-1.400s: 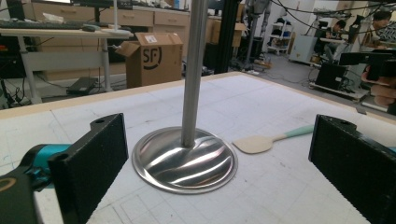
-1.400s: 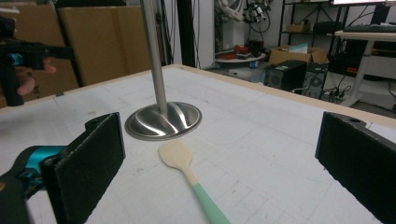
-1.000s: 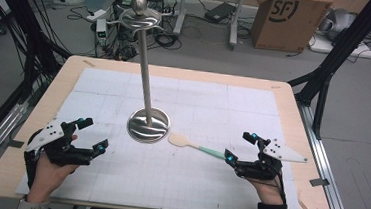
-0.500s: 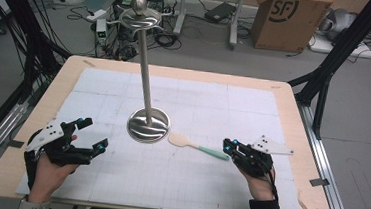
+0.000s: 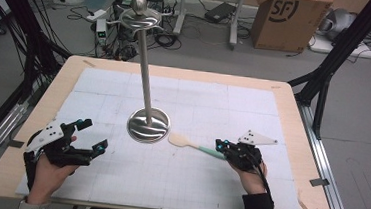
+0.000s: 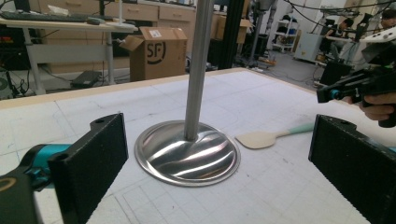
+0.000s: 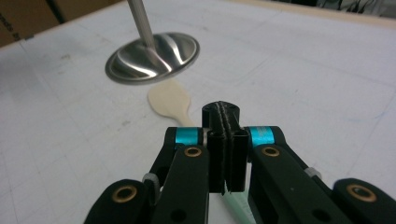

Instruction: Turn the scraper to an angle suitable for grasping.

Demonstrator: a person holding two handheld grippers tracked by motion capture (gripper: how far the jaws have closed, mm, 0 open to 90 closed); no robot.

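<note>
A: Right tongs (image 7: 224, 140)?
B: Pinched tight on spatula (image 5: 190, 143) handle; blade flat on counter (image 5: 284, 99), just beside metal stand (image 5: 148, 124) base.
A: Left tongs (image 5: 88, 136)?
B: Wide apart, holding nothing, near counter's left edge.

Bench (image 5: 293, 118), w/ white gridded mat, is carrying a steel stand (image 5: 148, 124): round base near centre, upright pole rising to a disc and ball at top. Spatula (image 5: 190, 144) is lying flat just right of the base, pale blade toward it, mint handle pointing right. Right tool (image 5: 222, 148) is closing on the handle end, jaws together around it, hand behind. Left tool (image 5: 90, 137) is resting at front-left, jaws spread, well apart from stand. Cardboard box (image 5: 280, 16) is standing on floor beyond bench.
</note>
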